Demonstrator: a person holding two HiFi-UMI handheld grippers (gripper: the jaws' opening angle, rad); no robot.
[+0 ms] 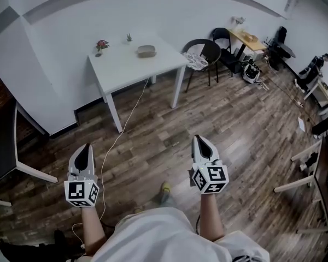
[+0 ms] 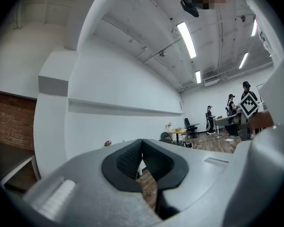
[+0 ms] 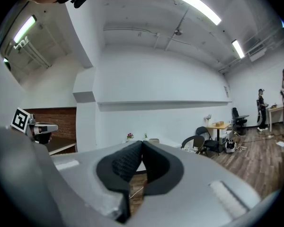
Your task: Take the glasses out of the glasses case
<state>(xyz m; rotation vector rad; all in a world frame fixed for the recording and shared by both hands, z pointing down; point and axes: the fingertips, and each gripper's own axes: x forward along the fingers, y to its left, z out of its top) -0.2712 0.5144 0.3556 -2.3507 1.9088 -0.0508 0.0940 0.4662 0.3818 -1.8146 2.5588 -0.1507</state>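
Across the room at 12 o'clock, a white tabletop (image 1: 126, 64) carries the glasses case (image 1: 146, 51), a small pale oblong near the far edge. It looks closed, but is too small to be sure. No glasses in sight, presumably inside.

- Flowering pot (image 1: 101, 45) at the tabletop's 10 o'clock corner, well apart from the case; the approach from the front edge looks open.
- Left gripper (image 1: 87, 148) at 7 o'clock and right gripper (image 1: 199, 141) at 5 o'clock, both held low over the wood floor (image 1: 153, 124), pointing toward the tabletop.
- Fingers on both pressed together, dark pads meeting at the tips, nothing between them. Reads as a carrying posture: nothing to hold, so they are kept closed for the walk.
- White cable (image 1: 117, 141) runs along the floor from the table toward the person, between the two grippers; a trip hazard on the way in.

Judgement: task not begun. Both grippers are well apart from the case, so closing that gap comes first. One gripper would likely steady the case while the other works the lid.
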